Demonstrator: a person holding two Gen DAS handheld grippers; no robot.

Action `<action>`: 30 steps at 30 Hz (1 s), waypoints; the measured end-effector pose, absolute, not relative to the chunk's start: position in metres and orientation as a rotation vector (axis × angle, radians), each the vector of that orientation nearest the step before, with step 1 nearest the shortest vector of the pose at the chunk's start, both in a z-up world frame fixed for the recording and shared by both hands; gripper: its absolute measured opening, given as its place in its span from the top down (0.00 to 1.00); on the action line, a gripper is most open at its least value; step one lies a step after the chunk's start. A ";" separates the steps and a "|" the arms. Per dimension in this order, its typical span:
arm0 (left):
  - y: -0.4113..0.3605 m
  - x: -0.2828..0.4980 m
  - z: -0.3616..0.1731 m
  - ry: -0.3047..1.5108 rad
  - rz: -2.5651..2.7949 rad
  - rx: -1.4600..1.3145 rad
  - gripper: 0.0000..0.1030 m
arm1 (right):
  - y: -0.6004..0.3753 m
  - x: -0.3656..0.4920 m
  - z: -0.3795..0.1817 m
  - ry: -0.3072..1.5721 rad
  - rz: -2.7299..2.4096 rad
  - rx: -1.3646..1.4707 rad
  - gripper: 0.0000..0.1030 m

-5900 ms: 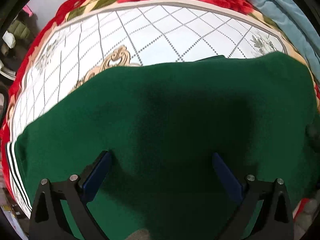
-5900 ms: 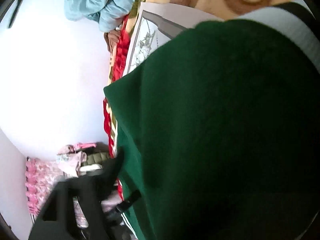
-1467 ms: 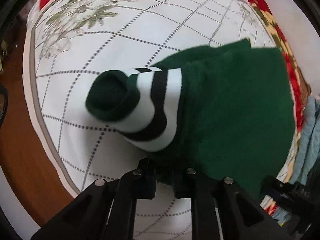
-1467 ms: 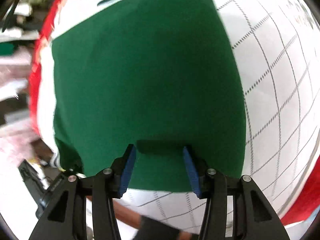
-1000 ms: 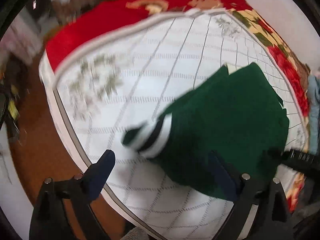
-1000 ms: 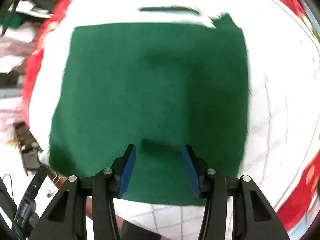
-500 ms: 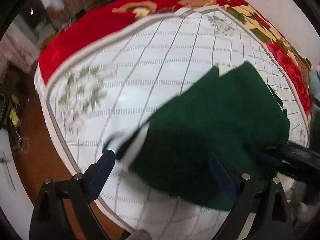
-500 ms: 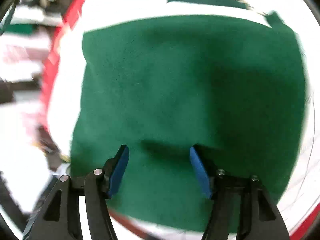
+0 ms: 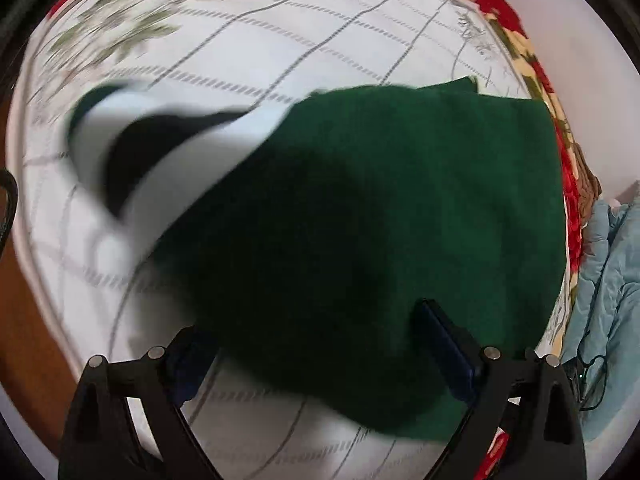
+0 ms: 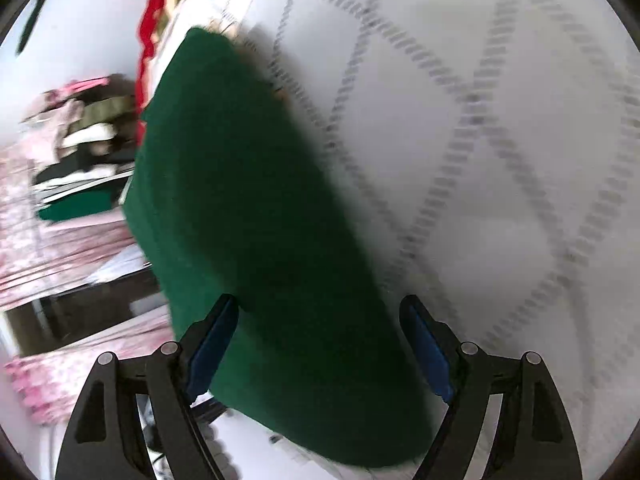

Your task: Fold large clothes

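Note:
A dark green garment point(image 9: 380, 216) lies folded on the white quilted bed cover point(image 9: 280, 40). Its black-and-white striped end point(image 9: 132, 148) sticks out to the left, blurred. My left gripper point(image 9: 316, 344) hangs low over the garment's near edge, open wide, with green cloth spanning the gap between its blue pads. In the right wrist view the garment point(image 10: 248, 200) runs away along the bed's side edge. My right gripper point(image 10: 320, 340) straddles its near end, and its jaws are opening. Cloth lies between the pads point(image 10: 428, 348), which do not press on it.
A red floral blanket border point(image 9: 560, 128) rims the bed. A light blue quilt point(image 9: 612, 280) is bunched at the right. Beyond the bed's edge stand a stack of folded clothes point(image 10: 88, 136) and pink floral cloth point(image 10: 48, 240). Brown floor point(image 9: 24, 320) shows at the left.
The left gripper has sunk close to the garment, which now fills its view. The right gripper has rolled, swung to the garment's end at the bed's edge, and its jaws have widened.

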State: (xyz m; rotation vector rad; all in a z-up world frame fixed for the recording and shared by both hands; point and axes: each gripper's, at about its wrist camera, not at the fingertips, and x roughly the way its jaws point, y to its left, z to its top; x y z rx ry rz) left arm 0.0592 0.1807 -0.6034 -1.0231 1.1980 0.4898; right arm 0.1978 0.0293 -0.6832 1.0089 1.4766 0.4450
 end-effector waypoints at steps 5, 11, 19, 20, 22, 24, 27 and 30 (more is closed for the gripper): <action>0.183 0.081 -0.605 1.126 0.464 -1.019 0.19 | 0.051 0.209 -0.689 1.474 0.503 1.007 0.34; 0.188 0.085 -0.578 1.054 0.467 -0.964 0.68 | 0.040 0.195 -0.689 1.448 0.669 1.228 0.59; 0.186 0.085 -0.589 1.066 0.394 -0.982 0.55 | 0.074 0.213 -0.700 1.545 0.764 1.126 0.16; 0.188 0.088 -0.599 1.072 0.384 -0.994 0.48 | 0.082 0.219 -0.706 1.549 0.786 1.148 0.16; 0.191 0.093 -0.609 1.051 0.356 -1.051 0.37 | 0.095 0.226 -0.705 1.549 0.801 1.143 0.16; 0.191 0.099 -0.607 1.026 0.371 -1.023 0.37 | 0.106 0.233 -0.699 1.532 0.803 1.100 0.17; 0.193 0.103 -0.597 0.989 0.369 -0.983 0.64 | 0.110 0.235 -0.696 1.511 0.769 1.089 0.45; 0.196 0.105 -0.582 0.965 0.395 -0.946 0.74 | 0.113 0.230 -0.687 1.466 0.772 1.120 0.61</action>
